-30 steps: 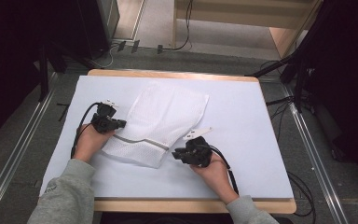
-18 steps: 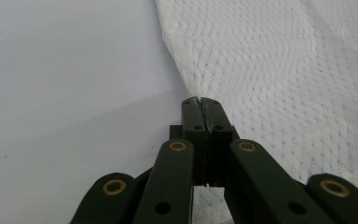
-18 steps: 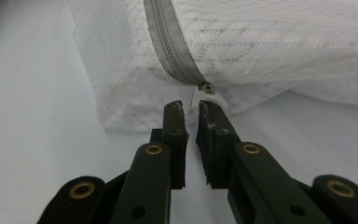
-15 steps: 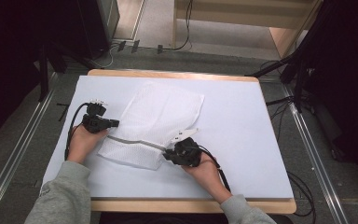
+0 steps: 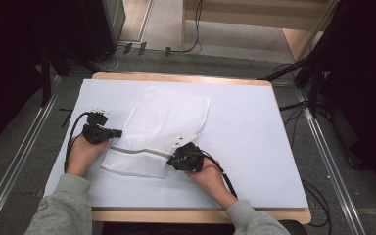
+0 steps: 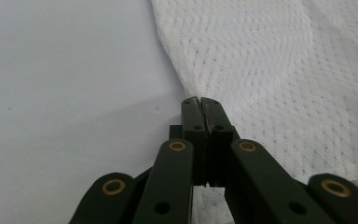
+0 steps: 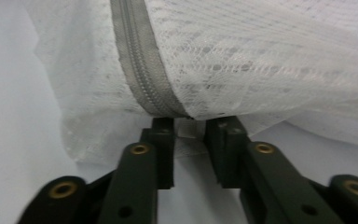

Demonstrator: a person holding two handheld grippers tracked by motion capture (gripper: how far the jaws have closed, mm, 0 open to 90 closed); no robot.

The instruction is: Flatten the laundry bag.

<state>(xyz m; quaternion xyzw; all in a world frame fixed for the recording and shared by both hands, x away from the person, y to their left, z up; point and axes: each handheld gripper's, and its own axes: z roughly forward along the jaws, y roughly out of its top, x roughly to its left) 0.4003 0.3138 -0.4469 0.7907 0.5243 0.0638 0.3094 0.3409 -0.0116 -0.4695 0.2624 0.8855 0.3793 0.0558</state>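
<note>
Nearest the person, the right gripper (image 5: 176,157) sits at the near right edge of a white mesh bag (image 5: 164,127), where the grey zipper (image 5: 137,151) ends. In the right gripper view its jaws stand a small way apart, with the zipper's end and a fold of mesh (image 7: 186,123) lying at their tips; whether they pinch the fabric cannot be told. The left gripper (image 5: 118,132) meets the bag's left edge a little farther up, and in the left gripper view its jaws are pressed fully together at the mesh border (image 6: 186,91), seemingly nipping the very edge.

The bag is thin, soft netting with a fine honeycomb weave, roughly rectangular and lying flat on the white table cover (image 5: 254,142). The zipper is a flat woven band running across the near end, between the two grippers. The bag's long axis runs from the near left toward the far right, its far corner pointing away from the person
</note>
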